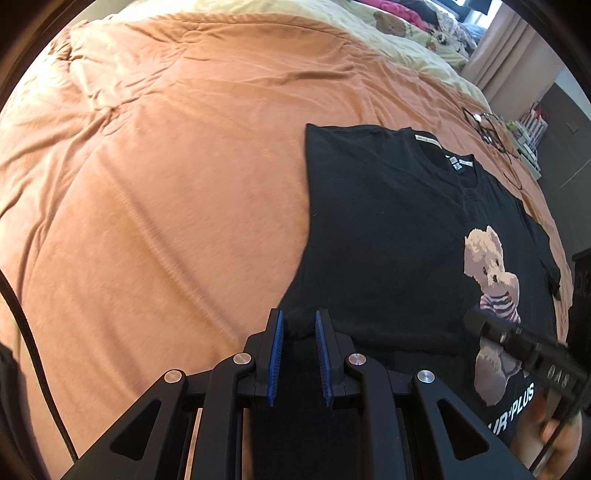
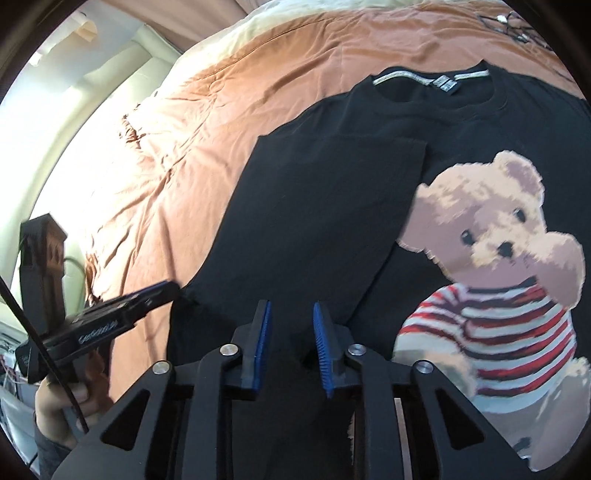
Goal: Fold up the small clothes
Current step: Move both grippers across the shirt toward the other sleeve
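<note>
I'm working in a home bedroom.
An orange duvet (image 1: 166, 166) covers the bed, with curtains (image 1: 506, 48) and patterned bedding (image 1: 436, 26) behind.

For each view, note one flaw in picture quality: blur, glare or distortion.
Left wrist view: the right hand-held gripper is motion-blurred; fisheye bends the orange bedspread. Right wrist view: daylight washes out the bedspread's left side; the left hand-held gripper is smeared.
</note>
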A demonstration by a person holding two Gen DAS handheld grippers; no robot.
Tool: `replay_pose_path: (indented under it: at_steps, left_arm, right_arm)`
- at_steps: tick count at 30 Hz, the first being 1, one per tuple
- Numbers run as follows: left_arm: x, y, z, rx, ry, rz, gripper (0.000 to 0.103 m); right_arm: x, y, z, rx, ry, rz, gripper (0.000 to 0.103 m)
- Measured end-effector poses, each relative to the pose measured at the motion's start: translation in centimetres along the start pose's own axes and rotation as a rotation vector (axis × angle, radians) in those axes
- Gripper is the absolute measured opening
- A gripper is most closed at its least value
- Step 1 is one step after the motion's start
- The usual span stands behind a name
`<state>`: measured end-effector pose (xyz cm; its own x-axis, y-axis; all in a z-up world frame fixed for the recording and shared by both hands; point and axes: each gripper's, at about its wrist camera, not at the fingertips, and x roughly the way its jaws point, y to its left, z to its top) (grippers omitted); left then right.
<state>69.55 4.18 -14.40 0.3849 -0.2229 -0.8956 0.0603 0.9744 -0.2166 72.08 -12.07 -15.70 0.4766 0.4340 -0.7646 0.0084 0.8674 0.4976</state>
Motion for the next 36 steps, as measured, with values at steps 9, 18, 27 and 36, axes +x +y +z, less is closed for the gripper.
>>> replay_pose_path:
  at_steps: [9,18,27,36]
  left_arm:
    - [2.1,-0.3,-1.4,0.018,0.044,0.046,0.019]
    - [-1.5,-1.6,-2.7,0.002,0.032,0.053,0.019]
    - [-5.1,-5.8,-4.0,0.027,0.004,0.041,0.020]
    - [-8.7,-12.0,-5.3,0.092,-0.065,0.000,0.058]
  right_arm:
    - [1.6,-0.5,-1.5,-0.026,0.057,-0.039,0.013]
    - [-3.6,-1.1,-2.7,-0.005,0.012,-0.076,0.014]
    - [-12.4,-2.7,-5.6,0.019,-0.100,-0.096,0.051]
    - [-20.4,-5.9,-8.2,0.047,-0.178,-0.114,0.070]
